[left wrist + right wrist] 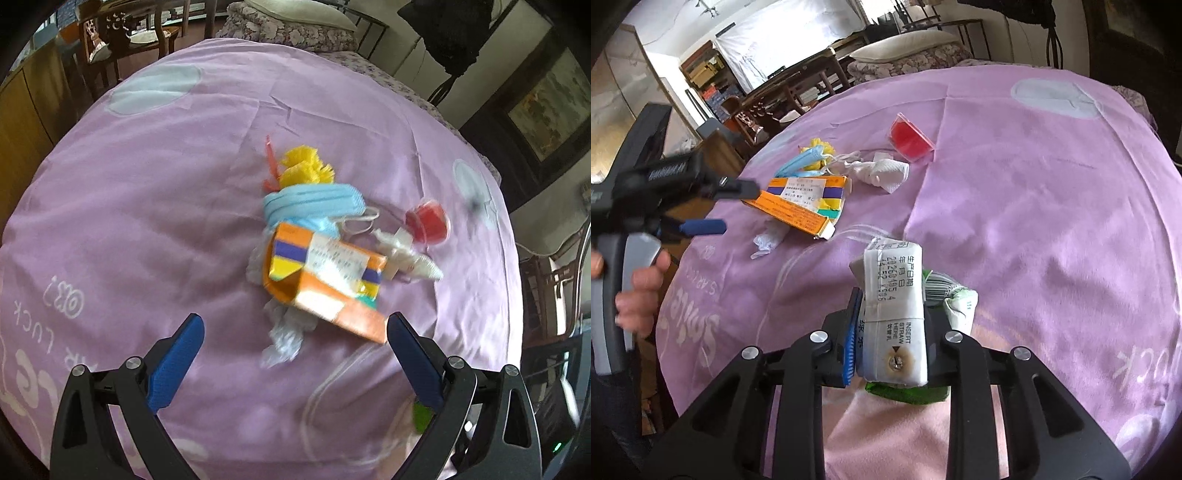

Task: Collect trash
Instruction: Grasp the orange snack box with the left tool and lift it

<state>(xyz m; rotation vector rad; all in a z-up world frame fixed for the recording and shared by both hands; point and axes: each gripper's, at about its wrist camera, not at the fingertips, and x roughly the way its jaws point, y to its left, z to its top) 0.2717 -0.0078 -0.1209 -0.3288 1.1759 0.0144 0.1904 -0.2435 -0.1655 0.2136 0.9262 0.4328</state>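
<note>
The right gripper [892, 332] clamps its jaws on a flattened drink carton [894, 314], freeing the left gripper [295, 328] to hover, jaws spread wide and empty, over the orange box [325, 280] amid trash heaped on the purple bedspread [147, 206].

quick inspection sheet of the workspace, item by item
surface: purple bedsheet, wrinkled, with pale prints and lettering
job's things: orange box, blue face mask, yellow crumpled paper, red plastic cup, white tissue wads, drink carton
clutter: nothing seen beyond the trash
grippers: left hand-held gripper open, over the pile near the orange box; right hand-held gripper shut on the drink carton
cables: white mask ear loops only
surroundings: pillow, wooden chairs, framed picture
</note>
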